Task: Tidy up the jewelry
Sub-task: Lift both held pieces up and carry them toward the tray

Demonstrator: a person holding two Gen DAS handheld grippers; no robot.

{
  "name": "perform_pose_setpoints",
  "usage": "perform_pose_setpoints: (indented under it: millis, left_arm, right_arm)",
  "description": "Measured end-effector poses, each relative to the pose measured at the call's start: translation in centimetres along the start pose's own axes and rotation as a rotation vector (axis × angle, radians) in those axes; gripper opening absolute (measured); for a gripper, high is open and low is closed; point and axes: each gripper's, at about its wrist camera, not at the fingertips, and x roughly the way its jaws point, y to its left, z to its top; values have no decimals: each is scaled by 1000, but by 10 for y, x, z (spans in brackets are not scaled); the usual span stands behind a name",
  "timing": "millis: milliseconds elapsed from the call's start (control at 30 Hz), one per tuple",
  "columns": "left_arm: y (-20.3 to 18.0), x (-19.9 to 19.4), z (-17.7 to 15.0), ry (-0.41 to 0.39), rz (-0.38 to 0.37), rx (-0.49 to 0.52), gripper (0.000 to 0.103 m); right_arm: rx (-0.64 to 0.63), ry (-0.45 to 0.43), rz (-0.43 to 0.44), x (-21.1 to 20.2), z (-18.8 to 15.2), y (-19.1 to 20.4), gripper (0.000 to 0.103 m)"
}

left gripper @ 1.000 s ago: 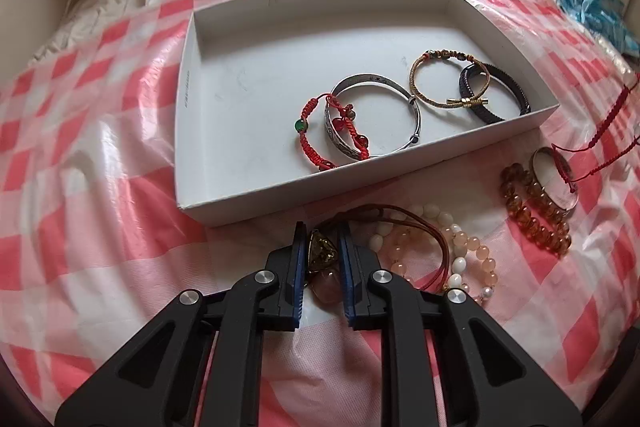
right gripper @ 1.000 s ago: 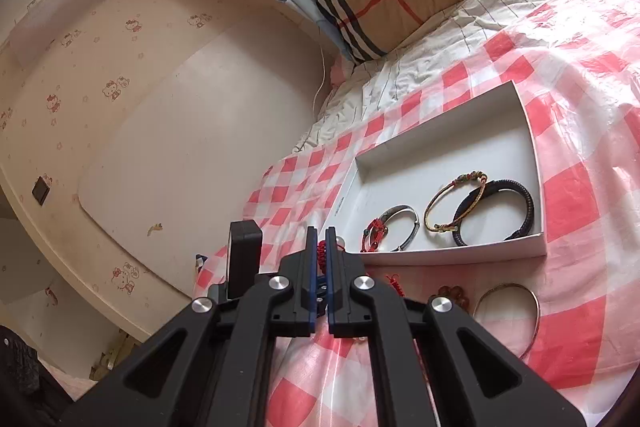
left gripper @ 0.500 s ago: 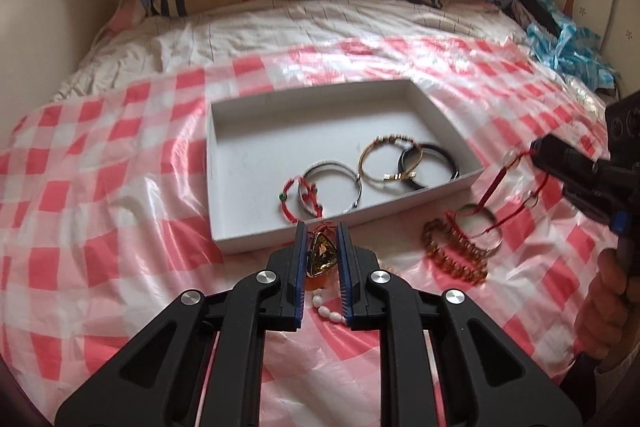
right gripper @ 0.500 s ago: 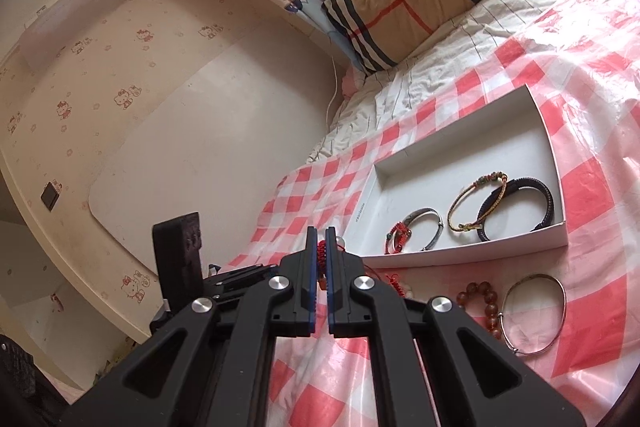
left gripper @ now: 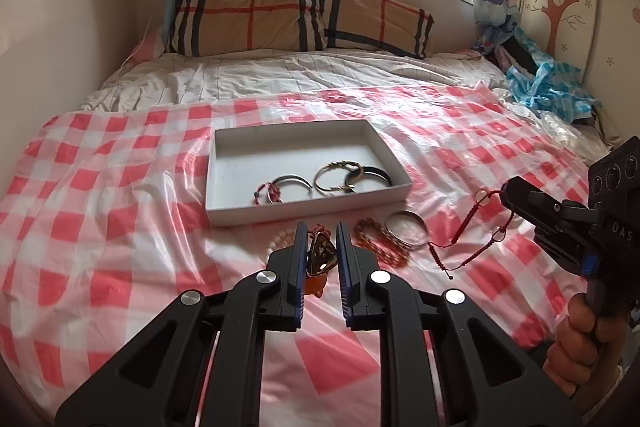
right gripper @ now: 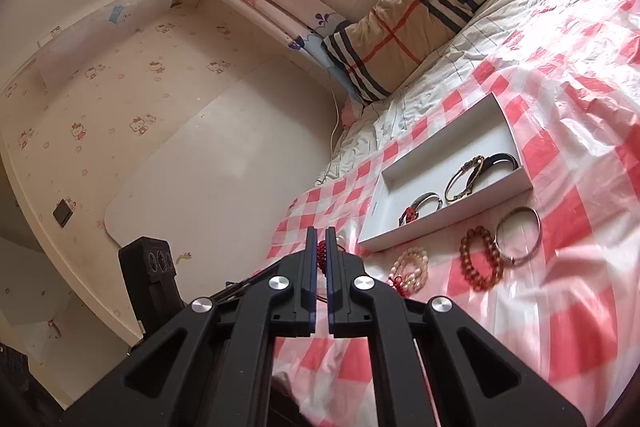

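My left gripper [left gripper: 321,227] is shut on a dark amber pendant [left gripper: 320,255], held above the checked cloth in front of the white box [left gripper: 256,163]. Off to the right, my right gripper [left gripper: 507,191] holds a red cord bracelet [left gripper: 466,225] that dangles over the cloth. In the right wrist view the right gripper [right gripper: 321,231] is shut on the red cord's knot [right gripper: 321,258]. The white box [right gripper: 440,213] holds several bracelets. A silver bangle [left gripper: 406,233], a brown bead bracelet [left gripper: 376,247] and a pale pink bead bracelet [right gripper: 410,265] lie on the cloth before the box.
The red-and-white checked plastic cloth [left gripper: 120,227] covers the bed. A plaid pillow [left gripper: 296,15] lies at the head under the window. Blue crumpled fabric [left gripper: 548,87] sits at the far right. A wall [right gripper: 200,147] runs along the bed's left side. A hand [left gripper: 580,343] grips the right tool.
Both grippers have risen and drawn back from the bed. The left one has lifted the pendant off the cloth, and the right one carries the red cord higher; the box looks smaller.
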Motion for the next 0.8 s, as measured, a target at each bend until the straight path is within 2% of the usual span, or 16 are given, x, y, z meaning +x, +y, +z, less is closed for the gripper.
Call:
perform_pose_setpoints:
  millis: [367,567,800]
  left_arm:
    - [-28,-75,-38,-37,26,-10,13]
    - [-35,-102,-44,-67,30,5,13]
    - [-36,-115,-42,-92,31,13,13]
  right_arm:
    - [-57,-36,19,-56,-35,72,4]
    - [-65,-34,59,-64,-42,96,4]
    - [-80,-30,73,-63,-45,112,4]
